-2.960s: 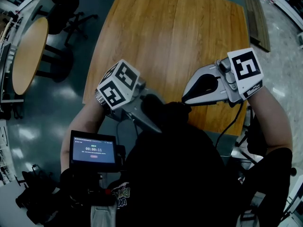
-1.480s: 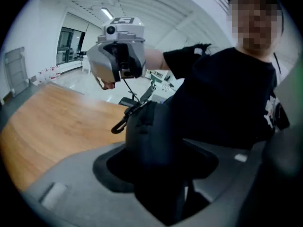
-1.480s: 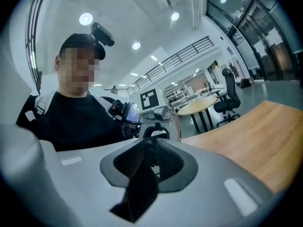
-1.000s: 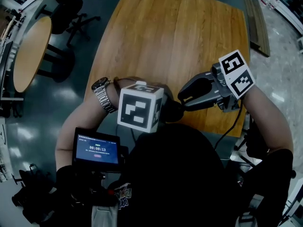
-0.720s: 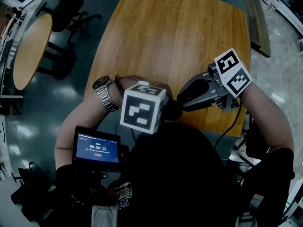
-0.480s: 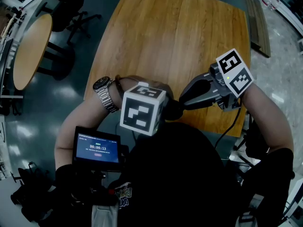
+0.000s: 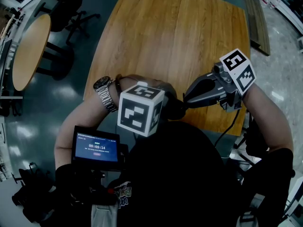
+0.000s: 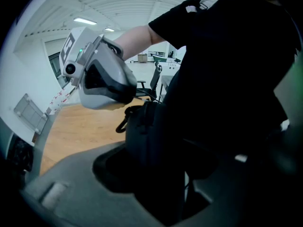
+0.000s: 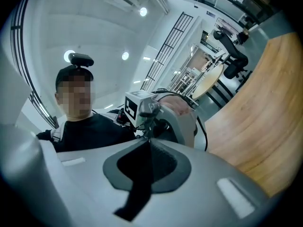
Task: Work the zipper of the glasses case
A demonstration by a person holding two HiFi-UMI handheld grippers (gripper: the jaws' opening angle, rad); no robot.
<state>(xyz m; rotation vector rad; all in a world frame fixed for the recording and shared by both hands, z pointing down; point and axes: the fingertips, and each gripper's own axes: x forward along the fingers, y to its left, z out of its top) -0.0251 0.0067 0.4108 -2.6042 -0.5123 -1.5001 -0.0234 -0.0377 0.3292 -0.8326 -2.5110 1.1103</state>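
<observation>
The dark glasses case hangs over the near edge of the wooden table. My left gripper is shut on it. In the left gripper view the case stands upright between the jaws of the left gripper. My right gripper comes in level from the right. Its jaws have just been closing and now meet at the case's top end. Its tips pinch the zipper pull there, and a small dark loop hangs below them. In the right gripper view the right gripper shows no gap.
The person's black-clad torso is close behind both grippers. A small lit screen sits at chest height on the left. A round table and an office chair stand on the floor at far left.
The left gripper has rolled, so its marker cube now faces up and covers its jaws. The right gripper's jaws have closed at the case's end, and it has shifted slightly right.
</observation>
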